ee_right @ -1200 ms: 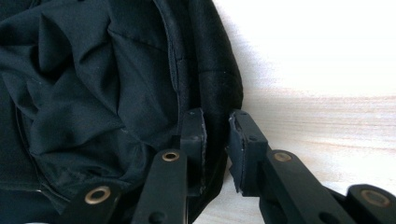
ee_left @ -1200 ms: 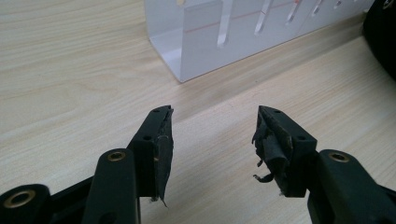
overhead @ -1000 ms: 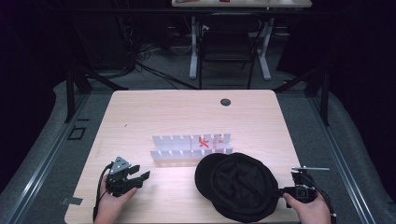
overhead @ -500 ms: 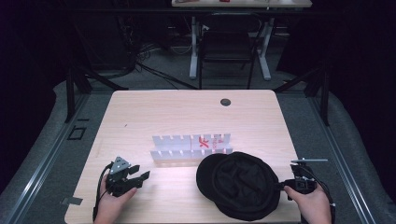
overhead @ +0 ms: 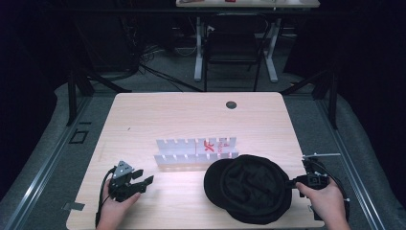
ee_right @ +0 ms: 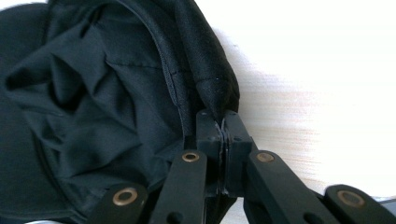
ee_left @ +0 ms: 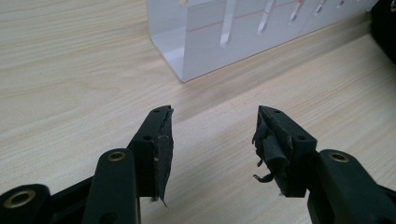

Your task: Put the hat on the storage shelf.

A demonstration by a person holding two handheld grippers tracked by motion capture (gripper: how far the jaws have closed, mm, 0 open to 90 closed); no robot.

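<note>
The right gripper [ee_right: 223, 122] has just been closing, and its jaws now stand pinched tight on the rim fabric of the black cap [overhead: 251, 188], a fold of cloth caught between the pads; in the right gripper view the hem rises straight out of the jaws and the crumpled lining opens to their left, so the cap lies upside down with its inside facing up. Taking it by the edge rather than the crown looks like a choice that lets the soft cloth be lifted or dragged without collapsing. In the high view the right gripper [overhead: 293, 182] sits at the cap's right edge, the cap spreading away from it toward the table's middle. The left gripper [ee_left: 212, 128] is empty, jaws spread wide over bare wood, resting on the wooden table [overhead: 158, 112] well apart from the cap, probably waiting to take the opposite rim. Just ahead of those open jaws stands the white slotted rack [ee_left: 219, 39], its near corner toward them, seemingly where the cap belongs.
</note>
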